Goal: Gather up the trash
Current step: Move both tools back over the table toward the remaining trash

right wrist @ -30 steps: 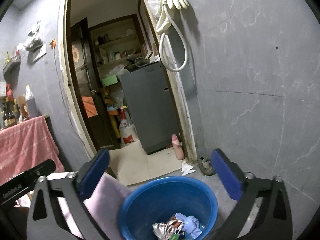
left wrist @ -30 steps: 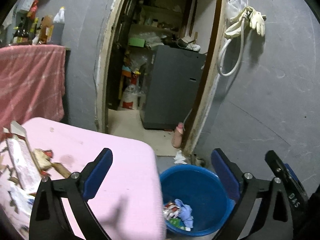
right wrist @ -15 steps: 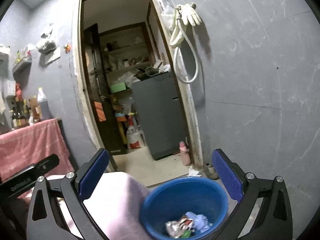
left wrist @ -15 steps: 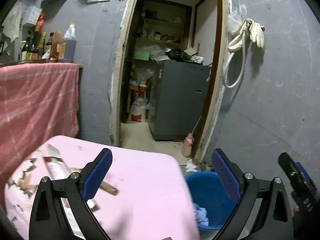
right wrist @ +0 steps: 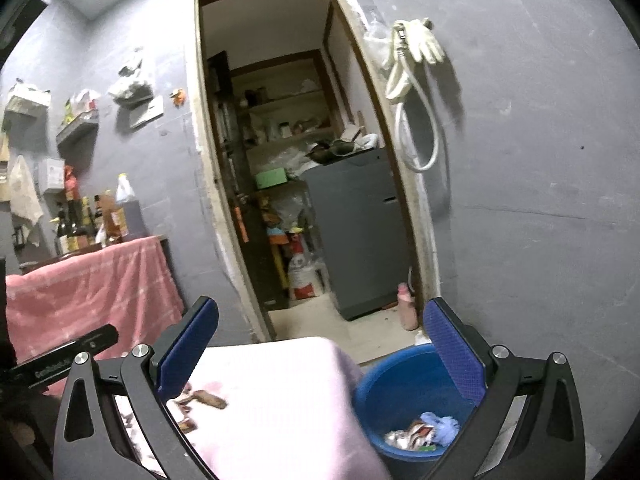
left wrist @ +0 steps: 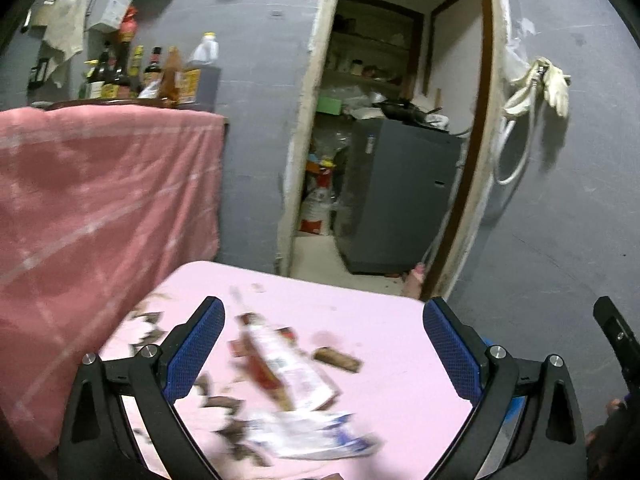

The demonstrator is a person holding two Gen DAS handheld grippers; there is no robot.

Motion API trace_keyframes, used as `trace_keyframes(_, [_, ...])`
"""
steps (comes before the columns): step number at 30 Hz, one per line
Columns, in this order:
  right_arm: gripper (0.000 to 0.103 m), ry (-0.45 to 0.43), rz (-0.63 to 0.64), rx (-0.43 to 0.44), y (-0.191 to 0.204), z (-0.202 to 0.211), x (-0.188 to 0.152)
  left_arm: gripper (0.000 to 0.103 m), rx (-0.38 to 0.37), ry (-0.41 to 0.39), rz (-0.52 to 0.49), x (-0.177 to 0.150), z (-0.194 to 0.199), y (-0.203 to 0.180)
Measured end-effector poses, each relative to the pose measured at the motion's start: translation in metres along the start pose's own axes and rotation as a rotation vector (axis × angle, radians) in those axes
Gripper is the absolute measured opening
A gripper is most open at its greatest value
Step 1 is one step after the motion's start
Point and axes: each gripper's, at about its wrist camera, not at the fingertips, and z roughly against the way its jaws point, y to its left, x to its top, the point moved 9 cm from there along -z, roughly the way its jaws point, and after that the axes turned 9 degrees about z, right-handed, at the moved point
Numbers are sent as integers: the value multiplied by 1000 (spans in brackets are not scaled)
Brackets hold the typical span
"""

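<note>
My left gripper [left wrist: 324, 344] hangs over the pink table [left wrist: 384, 312] with its jaws spread wide and nothing between them. Below it lies blurred litter: a torn carton [left wrist: 280, 364], a white and blue wrapper [left wrist: 316, 436], a brown stub [left wrist: 336, 358] and dark scraps. My right gripper [right wrist: 320, 344] is spread just as wide and empty, above the table edge and the blue basin [right wrist: 404, 396], which stands on the floor beside the table and holds crumpled wrappers [right wrist: 424, 432].

I see a pink counter [left wrist: 384, 320], a blue tub [right wrist: 400, 392], blue pads [left wrist: 194, 350] on black claws, and a red-and-white wrapper [left wrist: 280, 364].
</note>
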Motion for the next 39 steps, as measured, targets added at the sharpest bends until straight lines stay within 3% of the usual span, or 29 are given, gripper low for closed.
trace_keyframes(5, [103, 32, 3, 33, 25, -9, -10, 97, 49, 15, -2, -4, 6, 38])
trace_keyframes(15, [103, 116, 65, 91, 68, -25, -39, 97, 58, 73, -7, -21, 0, 78])
trace_keyframes(26, [103, 194, 97, 131, 84, -52, -68, 95, 7, 148, 17, -31, -27, 75])
trace_keyframes(29, [103, 215, 96, 145, 86, -59, -76, 88, -17, 181, 19, -36, -39, 71])
trace_keyframes(35, [87, 283, 119, 178, 93, -77, -85, 56, -53, 244, 43, -43, -58, 65])
trace_keyframes(39, [82, 325, 109, 191, 94, -92, -90, 36, -61, 286, 64, -46, -65, 67])
